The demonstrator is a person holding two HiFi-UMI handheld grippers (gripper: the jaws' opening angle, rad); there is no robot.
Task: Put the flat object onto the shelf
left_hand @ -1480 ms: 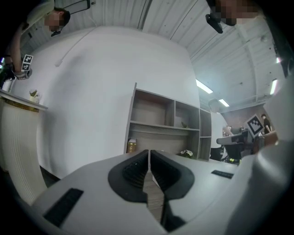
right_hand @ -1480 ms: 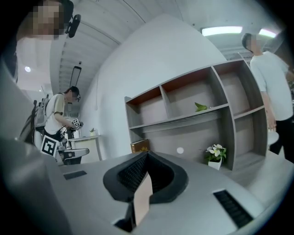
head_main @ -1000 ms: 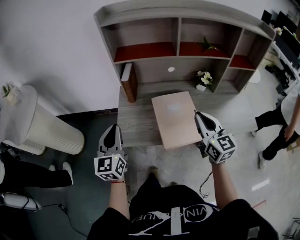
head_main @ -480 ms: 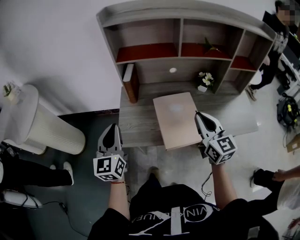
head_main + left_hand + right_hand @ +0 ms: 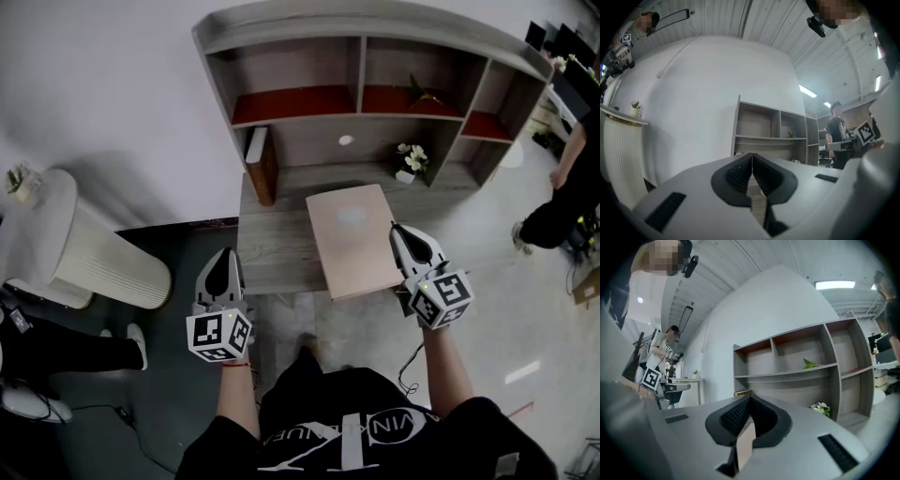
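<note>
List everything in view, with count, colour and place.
shelf unit: 1, grey with red-lined upper compartments, at the back of the desk
desk: 1, grey wood, against the wall
flat board: 1, pale pink, over the desk, front edge past the desk's front
book: 1, brown, upright, under the shelf's left end
potted flowers: 1, white, lower right compartment
green sprig: 1, upper middle compartment
ribbed cylinder: 1, white, on the floor at left
small plant: 1, on top of the cylinder
bystanders: 2, dark clothes, far right and lower left
left gripper: 1, white, shut, empty, at the desk's left front
right gripper: 1, white, shut on the board's right edge
</note>
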